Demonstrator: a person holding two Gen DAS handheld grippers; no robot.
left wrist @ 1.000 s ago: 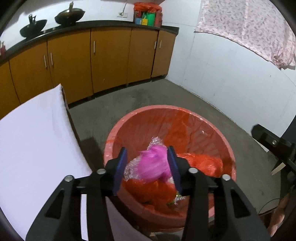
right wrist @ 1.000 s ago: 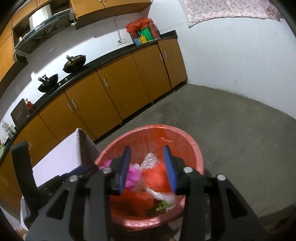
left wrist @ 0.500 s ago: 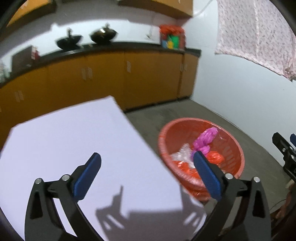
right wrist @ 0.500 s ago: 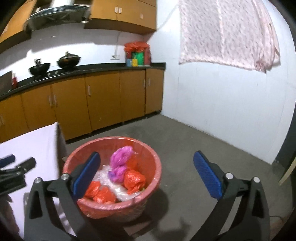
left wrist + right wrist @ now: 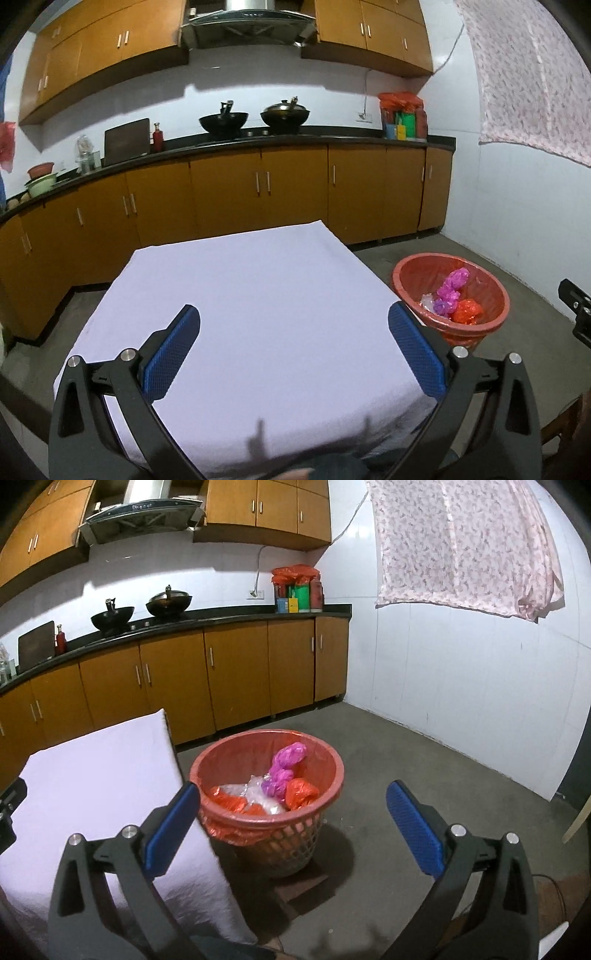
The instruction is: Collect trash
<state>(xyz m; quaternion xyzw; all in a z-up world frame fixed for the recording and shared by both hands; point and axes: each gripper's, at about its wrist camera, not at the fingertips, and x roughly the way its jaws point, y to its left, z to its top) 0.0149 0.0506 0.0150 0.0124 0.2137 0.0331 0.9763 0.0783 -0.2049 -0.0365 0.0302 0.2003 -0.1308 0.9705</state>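
Several trash items: a crumpled magenta plastic bag (image 5: 286,762), a knotted orange plastic bag (image 5: 301,793) and clear crinkled plastic wrap (image 5: 258,794) lie inside the bin, heaped together.
Bin: round red plastic lattice basket with an orange liner (image 5: 334,771) stands on the grey concrete floor (image 5: 424,775), just beside the table's right edge.
Table: flat top under a plain white cloth (image 5: 258,314); no loose trash shows on it in either view.
Left gripper (image 5: 293,349): blue-padded fingers spread wide, nothing between them; hovers above the cloth, bin off to its right.
Right gripper (image 5: 293,821): fingers spread wide, empty; aimed at the bin from above the table's corner.
Task status: judged near complete or complete, since all visible trash is in the bin.
Step in hand: judged a retreat and check.
Procedure: scan the cloth and the floor around the bin for missed pieces; keep both pairs of fingers apart and clear of the cloth; avoid knocking the bin rim.
Risk: the light bin may tip if bumped.
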